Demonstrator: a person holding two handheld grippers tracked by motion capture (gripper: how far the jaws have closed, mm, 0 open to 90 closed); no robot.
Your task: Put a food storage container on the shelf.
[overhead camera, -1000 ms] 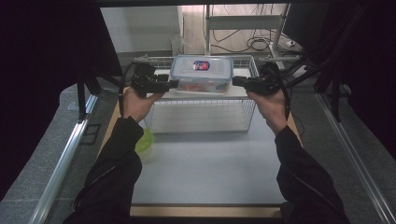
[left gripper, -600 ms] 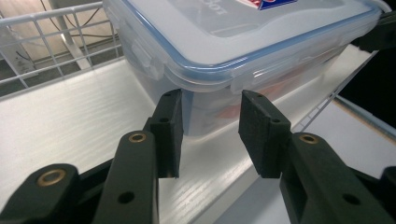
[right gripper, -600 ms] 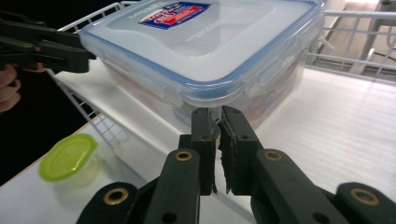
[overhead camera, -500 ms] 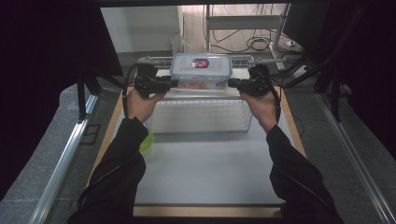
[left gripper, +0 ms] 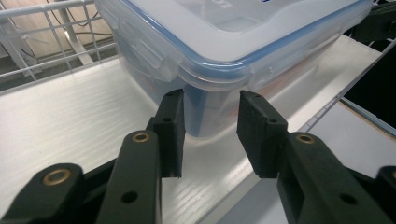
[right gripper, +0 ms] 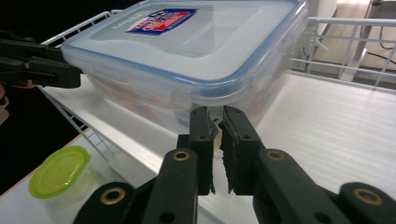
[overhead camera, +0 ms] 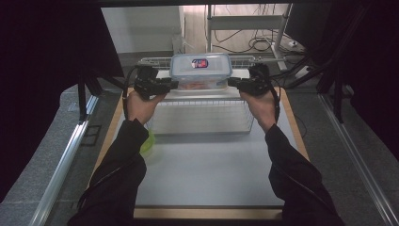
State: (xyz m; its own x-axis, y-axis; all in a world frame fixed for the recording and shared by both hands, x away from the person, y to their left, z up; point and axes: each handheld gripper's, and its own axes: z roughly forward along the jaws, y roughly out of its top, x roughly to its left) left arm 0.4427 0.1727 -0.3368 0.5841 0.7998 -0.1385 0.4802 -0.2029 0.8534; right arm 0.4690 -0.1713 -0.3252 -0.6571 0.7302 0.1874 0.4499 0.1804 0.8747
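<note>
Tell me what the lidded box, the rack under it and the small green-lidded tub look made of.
Lidded box: clear glossy plastic, likely; contents show through, blue seal in the lid. Rack: white coated metal wire, probably, with a white wood-grain shelf board. Green-lidded tub: translucent plastic with a soft-looking lime lid.

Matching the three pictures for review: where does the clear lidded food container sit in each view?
High view: the clear lidded food container sits top centre on the wire rack, between both grippers.
Left gripper view: it spans the upper half, just beyond the jaws.
Right gripper view: it spans the upper left and centre, just beyond the jaws.
Shared landmark: the blue seal line round its lid; the red-and-blue label shows in the high and right gripper views.
</note>
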